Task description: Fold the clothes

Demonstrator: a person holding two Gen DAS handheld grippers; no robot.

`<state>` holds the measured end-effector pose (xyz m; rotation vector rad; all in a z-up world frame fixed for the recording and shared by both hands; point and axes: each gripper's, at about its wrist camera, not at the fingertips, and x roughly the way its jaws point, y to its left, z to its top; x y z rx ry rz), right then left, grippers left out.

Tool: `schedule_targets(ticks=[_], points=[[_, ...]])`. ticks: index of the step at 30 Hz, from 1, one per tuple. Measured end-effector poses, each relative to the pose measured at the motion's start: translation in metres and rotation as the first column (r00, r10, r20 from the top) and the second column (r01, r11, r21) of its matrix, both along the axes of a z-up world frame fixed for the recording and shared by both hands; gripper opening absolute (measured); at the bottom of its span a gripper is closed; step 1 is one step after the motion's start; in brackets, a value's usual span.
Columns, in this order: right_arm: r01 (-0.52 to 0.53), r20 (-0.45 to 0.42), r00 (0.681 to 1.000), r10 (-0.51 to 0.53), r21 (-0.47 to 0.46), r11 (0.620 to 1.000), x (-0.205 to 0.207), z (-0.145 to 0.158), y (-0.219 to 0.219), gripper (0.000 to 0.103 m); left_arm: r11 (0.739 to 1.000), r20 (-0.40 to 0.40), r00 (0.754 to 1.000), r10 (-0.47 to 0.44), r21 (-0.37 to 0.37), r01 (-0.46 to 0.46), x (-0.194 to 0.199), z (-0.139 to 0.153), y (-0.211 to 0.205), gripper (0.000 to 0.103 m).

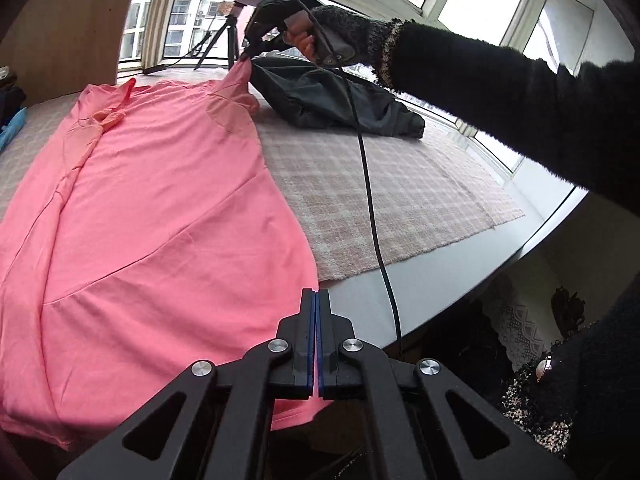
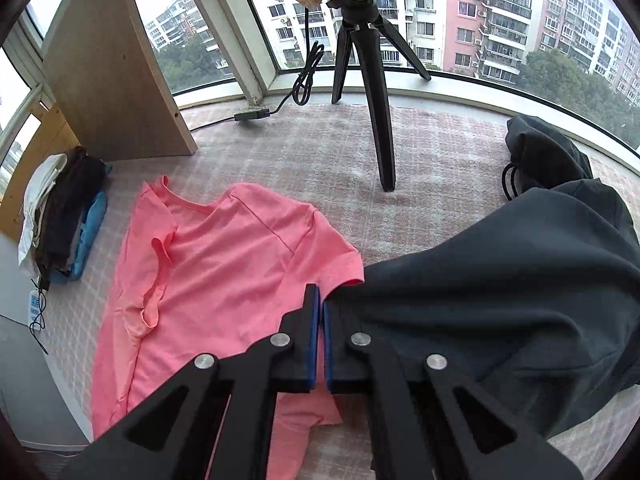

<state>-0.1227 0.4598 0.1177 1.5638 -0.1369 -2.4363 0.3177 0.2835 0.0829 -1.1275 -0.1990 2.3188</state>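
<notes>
**A:** What did the left wrist view give you?

**B:** I saw the pink shirt (image 1: 152, 208) spread flat on the checked mat (image 1: 400, 200). My left gripper (image 1: 315, 300) was pinched tight on the shirt's near hem, pink cloth showing between the blue pads. Beyond the shirt, the right gripper (image 1: 246, 54) held its far corner lifted off the mat. A dark garment (image 1: 332, 100) lay just right of that corner.

**A:** And the right wrist view?

**B:** There the right gripper (image 2: 321, 300) had its fingers drawn narrow, clamped on the shirt (image 2: 224, 264), with pink between the pads. The dark garment (image 2: 500, 300) lay right of the shirt, touching the sleeve. A tripod (image 2: 372, 80) stood beyond the shirt, and a pile of clothes (image 2: 64, 212) sat to its left.
</notes>
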Motion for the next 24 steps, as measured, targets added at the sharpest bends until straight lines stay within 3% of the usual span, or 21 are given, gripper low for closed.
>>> schedule_targets(ticks=[5, 8, 10, 12, 15, 17, 21, 24], points=[[-0.06, -0.012, 0.998, 0.06, -0.001, 0.998, -0.007, 0.025, -0.066, 0.001, 0.974, 0.035, 0.975, 0.218, 0.047, -0.22, 0.009, 0.001, -0.074, 0.0], [-0.167, -0.006, 0.986, 0.167, -0.025, 0.986, -0.014, 0.021, -0.133, 0.002, 0.935, 0.065, 0.933, 0.353, 0.011, -0.355, 0.015, -0.014, -0.113, 0.0], [-0.201, 0.042, 0.979, 0.199, 0.07, 0.977, -0.032, 0.005, -0.173, 0.004, 0.909, 0.127, 0.902, 0.413, 0.014, -0.418, 0.015, -0.031, -0.133, 0.0], [-0.153, 0.069, 0.987, 0.145, 0.124, 0.98, -0.038, -0.007, -0.182, 0.01, 0.903, 0.127, 0.895, 0.428, -0.014, -0.43, 0.015, -0.039, -0.14, 0.0], [-0.122, 0.06, 0.991, 0.119, 0.042, 0.992, -0.026, -0.01, -0.164, 0.018, 0.915, 0.112, 0.908, 0.403, -0.031, -0.402, 0.02, -0.041, -0.138, 0.0], [-0.109, 0.056, 0.993, 0.106, 0.05, 0.993, -0.013, -0.013, -0.149, 0.019, 0.919, 0.121, 0.911, 0.393, -0.026, -0.393, 0.021, -0.042, -0.139, 0.0], [-0.151, 0.13, 0.98, 0.148, 0.01, 0.989, 0.022, -0.039, -0.139, 0.019, 0.925, 0.141, 0.915, 0.377, -0.014, -0.379, 0.021, -0.046, -0.143, 0.0], [-0.213, 0.18, 0.961, 0.211, -0.004, 0.977, 0.043, -0.06, -0.15, 0.032, 0.935, 0.136, 0.926, 0.353, -0.019, -0.354, 0.02, -0.045, -0.141, 0.0]])
